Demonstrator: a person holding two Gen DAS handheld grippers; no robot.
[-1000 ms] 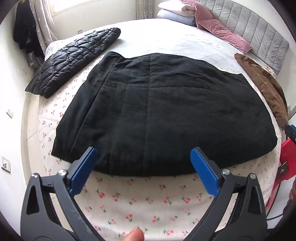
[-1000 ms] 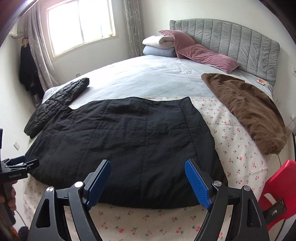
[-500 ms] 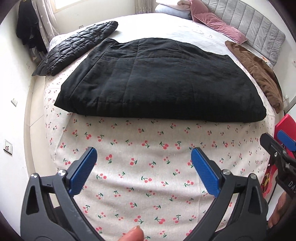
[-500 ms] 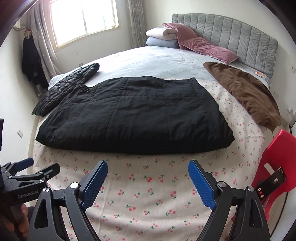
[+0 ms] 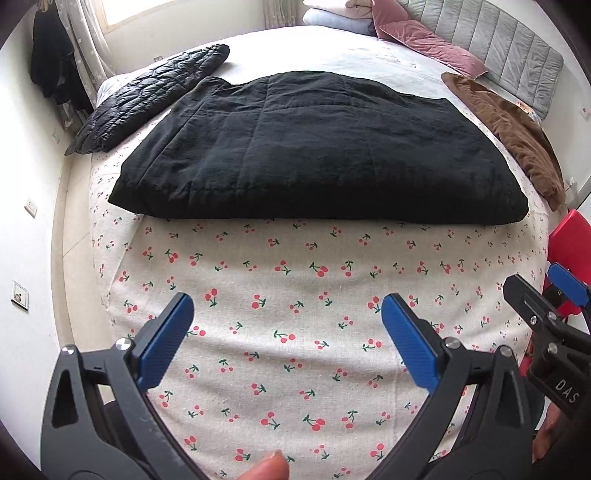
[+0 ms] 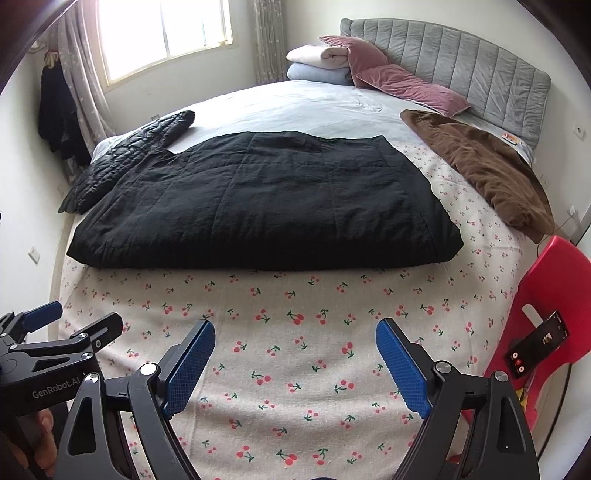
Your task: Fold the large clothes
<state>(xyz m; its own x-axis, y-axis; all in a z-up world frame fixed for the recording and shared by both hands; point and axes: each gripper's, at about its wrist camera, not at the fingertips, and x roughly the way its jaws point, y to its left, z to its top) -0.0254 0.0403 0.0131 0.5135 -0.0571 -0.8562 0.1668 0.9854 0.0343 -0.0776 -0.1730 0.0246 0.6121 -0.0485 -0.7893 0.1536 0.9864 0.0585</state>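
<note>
With both grippers' jaws spread and empty (left gripper [image 5: 282,319], right gripper [image 6: 295,345]), the black garment's [image 6: 266,203] near corners are best pinched together, evenly.

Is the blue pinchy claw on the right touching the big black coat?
Apart. In the right wrist view the right gripper is open over bare cherry sheet, and a wide strip of sheet separates its fingertips from the black coat.

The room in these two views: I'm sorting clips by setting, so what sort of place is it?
A bedroom, most likely in a home. A wide bed with a padded grey headboard fills it, pillows are stacked at its head, and a curtained window lights it.
</note>
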